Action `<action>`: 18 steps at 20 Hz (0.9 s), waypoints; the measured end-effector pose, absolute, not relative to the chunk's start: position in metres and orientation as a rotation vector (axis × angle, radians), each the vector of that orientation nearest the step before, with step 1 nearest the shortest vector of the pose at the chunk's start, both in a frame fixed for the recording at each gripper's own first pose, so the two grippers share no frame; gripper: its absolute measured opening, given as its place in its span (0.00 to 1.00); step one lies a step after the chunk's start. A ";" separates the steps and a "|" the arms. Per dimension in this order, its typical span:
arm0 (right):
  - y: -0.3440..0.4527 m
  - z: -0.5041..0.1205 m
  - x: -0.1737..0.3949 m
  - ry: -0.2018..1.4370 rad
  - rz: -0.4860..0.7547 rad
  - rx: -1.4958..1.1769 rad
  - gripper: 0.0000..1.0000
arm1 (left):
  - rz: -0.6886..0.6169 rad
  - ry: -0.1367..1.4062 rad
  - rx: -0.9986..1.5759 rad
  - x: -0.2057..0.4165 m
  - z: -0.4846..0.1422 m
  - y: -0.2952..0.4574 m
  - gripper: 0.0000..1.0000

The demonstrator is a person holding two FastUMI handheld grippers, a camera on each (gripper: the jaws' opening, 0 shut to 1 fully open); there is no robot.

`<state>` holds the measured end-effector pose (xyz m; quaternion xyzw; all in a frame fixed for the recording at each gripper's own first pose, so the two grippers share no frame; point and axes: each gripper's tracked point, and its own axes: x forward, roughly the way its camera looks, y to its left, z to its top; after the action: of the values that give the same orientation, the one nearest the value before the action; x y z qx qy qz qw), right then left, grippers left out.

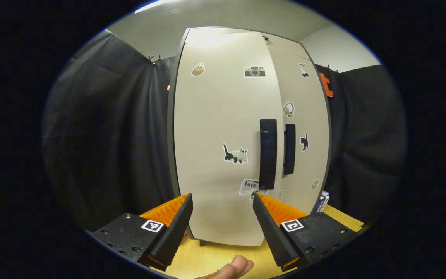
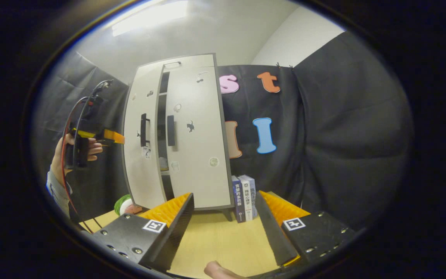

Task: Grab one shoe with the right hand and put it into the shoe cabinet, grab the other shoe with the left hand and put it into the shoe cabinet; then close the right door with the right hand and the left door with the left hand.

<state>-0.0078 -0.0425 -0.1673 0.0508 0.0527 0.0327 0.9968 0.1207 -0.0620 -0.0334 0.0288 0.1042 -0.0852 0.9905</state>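
Your left gripper [image 1: 223, 201] is spread wide and empty, facing the left door [image 1: 223, 128], which the right gripper view shows ajar. Your right gripper [image 2: 225, 203] hangs wide too. Push off-centre and a finger could snag the left handle [image 1: 268, 153], leaving the gap

black cloth [image 2: 335, 128] is hanging in folds across the far side of the booth and down both sides, clipped along its top edge. above it a pale wall [image 2: 300, 35] is showing at the right, meeting a white ceiling [image 2: 215, 27] where a long strip light [image 2: 149, 17] is glowing at the left. a light wooden counter [image 2: 223, 240] is stretching across the near part of the scene. a few books [image 2: 245, 197] are standing upright on the counter at the far side, just in front of the cloth. in the left gripper view the cloth [image 1: 107, 135] is draping at both sides under the same pale ceiling [image 1: 149, 27].
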 end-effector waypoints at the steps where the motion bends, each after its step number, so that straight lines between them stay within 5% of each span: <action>1: -0.041 -0.167 -0.007 0.106 0.066 0.102 0.94 | -0.171 0.213 0.061 0.112 -0.036 -0.060 0.93; 6: -0.028 -0.169 -0.001 0.125 0.083 0.092 0.94 | -0.049 0.196 0.079 0.070 -0.051 -0.034 0.94; 18: 0.003 -0.121 0.042 0.125 0.136 0.052 0.94 | -0.037 0.148 0.115 -0.012 -0.075 -0.058 0.95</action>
<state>0.0419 0.0028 -0.1209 0.0258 0.0625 0.0681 0.9954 -0.0119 -0.0576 -0.0751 0.0572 0.0737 -0.0186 0.9955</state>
